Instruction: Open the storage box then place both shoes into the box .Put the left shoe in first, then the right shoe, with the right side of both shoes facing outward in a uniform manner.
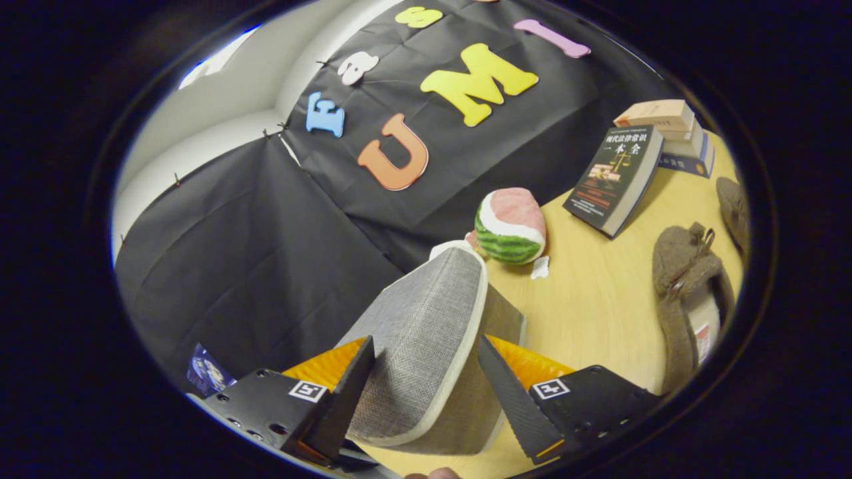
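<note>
The storage box's grey woven lid (426, 313), edged with a pale rim, is tilted up and lies between my fingers. My gripper (425, 342) is shut on the lid, one finger pressing on each side. A grey wall of the box (504, 318) shows just behind the lid. A brown fuzzy shoe (685, 293) lies on the wooden table (599, 299) to the right of my fingers, its opening facing me. A second brown shoe (733, 205) lies beyond the first, partly cut off.
A watermelon-slice toy (511, 226) sits just beyond the lid, with a scrap of white paper (540, 267) beside it. A dark book (616, 178) leans against a stack of books (672, 130) at the table's far right. Black cloth walls stand behind and to the left.
</note>
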A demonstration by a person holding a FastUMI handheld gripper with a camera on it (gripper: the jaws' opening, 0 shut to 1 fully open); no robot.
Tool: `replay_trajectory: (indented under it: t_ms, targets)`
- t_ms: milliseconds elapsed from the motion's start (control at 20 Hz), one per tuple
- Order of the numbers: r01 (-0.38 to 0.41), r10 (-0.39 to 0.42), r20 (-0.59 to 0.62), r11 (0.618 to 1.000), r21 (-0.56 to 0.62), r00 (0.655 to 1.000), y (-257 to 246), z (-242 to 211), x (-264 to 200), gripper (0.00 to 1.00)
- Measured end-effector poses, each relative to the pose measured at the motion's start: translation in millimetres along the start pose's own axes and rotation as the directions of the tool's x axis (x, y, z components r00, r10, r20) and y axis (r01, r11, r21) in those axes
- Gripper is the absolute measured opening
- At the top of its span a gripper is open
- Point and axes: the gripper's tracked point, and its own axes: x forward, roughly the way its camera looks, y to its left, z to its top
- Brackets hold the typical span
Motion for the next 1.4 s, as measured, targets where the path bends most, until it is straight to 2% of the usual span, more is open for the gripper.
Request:
replay_trajectory:
  t_ms: [250, 350, 450, 600, 650, 750, 800, 850, 1100, 1300, 1400]
  targets:
    - [-0.038, 0.048, -0.064, 0.988, 0.152, 0.997, -2, -10, 6, 0.96]
    - [-0.066, 0.082, -0.074, 0.977, 0.201, 0.994, 4, -10, 1, 0.87]
    - [-0.069, 0.079, -0.052, 0.981, 0.179, 0.995, 8, -5, 5, 0.79]
    - [-0.085, 0.085, 0.003, 0.99, 0.109, 0.996, 16, 12, 4, 0.47]
    - [-0.042, 0.039, 0.033, 0.994, 0.099, 0.999, 10, 16, -6, 0.37]
    - [-0.064, 0.062, 0.025, 0.996, 0.069, 0.998, 28, 19, -4, 0.16]
    - [-0.026, 0.025, 0.03, 0.998, 0.051, 0.999, 27, 18, -6, 0.16]
    - [-0.023, 0.022, 0.027, 0.999, 0.028, 0.999, 33, 23, -1, 0.01]
    - [-0.041, 0.044, 0.079, 0.998, -0.042, 0.996, 88, 49, 0, 0.01]
    - [-0.091, 0.102, 0.102, 0.99, -0.112, 0.99, 155, 62, 7, 0.01]
    - [-0.11, 0.126, 0.078, 0.977, -0.185, 0.989, 189, 48, 18, 0.11]
